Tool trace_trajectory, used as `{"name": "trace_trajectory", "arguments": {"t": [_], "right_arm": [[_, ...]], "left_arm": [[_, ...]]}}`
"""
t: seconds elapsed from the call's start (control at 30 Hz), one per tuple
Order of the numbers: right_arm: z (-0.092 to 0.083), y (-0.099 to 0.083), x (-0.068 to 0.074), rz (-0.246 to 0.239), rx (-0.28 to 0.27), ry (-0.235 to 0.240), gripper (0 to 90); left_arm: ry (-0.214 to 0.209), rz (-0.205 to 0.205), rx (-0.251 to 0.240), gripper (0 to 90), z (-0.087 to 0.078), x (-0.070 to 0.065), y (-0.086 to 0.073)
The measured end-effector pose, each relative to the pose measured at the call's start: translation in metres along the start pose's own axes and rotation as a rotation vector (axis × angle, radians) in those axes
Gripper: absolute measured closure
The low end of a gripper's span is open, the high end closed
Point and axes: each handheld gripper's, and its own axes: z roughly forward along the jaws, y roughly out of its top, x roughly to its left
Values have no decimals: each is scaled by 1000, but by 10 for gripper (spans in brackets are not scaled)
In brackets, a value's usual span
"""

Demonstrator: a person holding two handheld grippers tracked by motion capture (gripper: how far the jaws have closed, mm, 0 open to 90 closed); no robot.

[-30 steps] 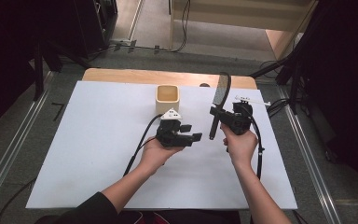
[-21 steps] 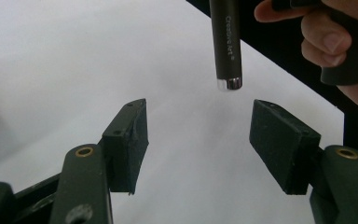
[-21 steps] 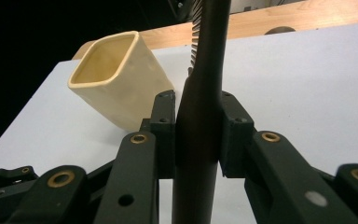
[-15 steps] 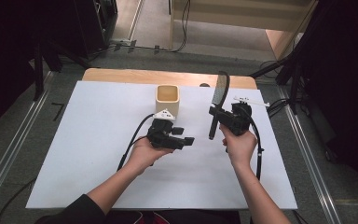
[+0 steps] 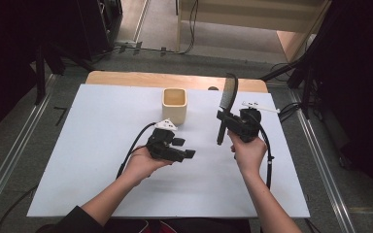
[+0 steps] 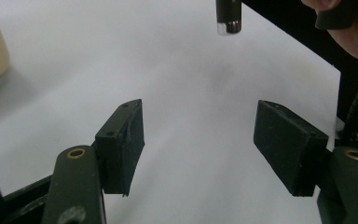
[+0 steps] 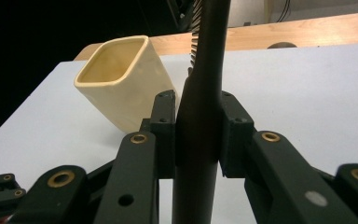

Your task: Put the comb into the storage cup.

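Comb (image 5: 228, 99) is the held thing here: a dark, long-handled comb standing nearly upright above the desk (image 5: 77, 145), pinched at its handle by the right gripper (image 5: 229, 121). In the right gripper view the two black pads press on either side of the handle (image 7: 200, 135), and the toothed part (image 7: 196, 28) rises past the top edge of the picture, teeth facing the cup. From the high view the comb sits at about 2 o'clock from the desk's middle, its lower end hanging free above the white sheet (not touching it, as far as can be told).

The cream cup (image 5: 175, 105), square-mouthed and upright, stands at roughly 12 o'clock from the desk's centre, and at about 9 o'clock from the comb, near it but apart. It is seen too in the right gripper view (image 7: 121, 84), just beyond the jaws' left side.

The left gripper (image 5: 187, 154) is held low over the sheet at about 5 o'clock from the cup, pointing toward the right hand (image 5: 247, 153). Its jaws stand spread, having just been opening, with nothing between them; in the left gripper view only bare white sheet lies between the pads (image 6: 126, 140), and the comb's butt end (image 6: 227, 16) hangs at 12 o'clock, well ahead of them.
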Motion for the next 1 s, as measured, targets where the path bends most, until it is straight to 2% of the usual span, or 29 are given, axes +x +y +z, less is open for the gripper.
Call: {"name": "trace_trajectory", "arguments": {"t": [0.4, 0.53, 0.73, 0.83, 1.0], "right_arm": [[-2, -6, 10, -68, -52, -29, 695], [-2, -8, 10, -73, -73, -39, 696], [-5, -11, 15, -120, -128, -55, 695], [-5, -12, 18, -143, -134, -66, 695], [-5, -12, 18, -144, -142, -76, 696]], "left_arm": [[8, -6, 24, 344, -13, 3, -8], [14, -10, 45, 344, -16, 3, -10], [13, -1, 56, 344, -21, 2, -14], [8, -2, 72, 344, -23, 4, -17], [14, -2, 100, 343, -30, 6, -24]]}}
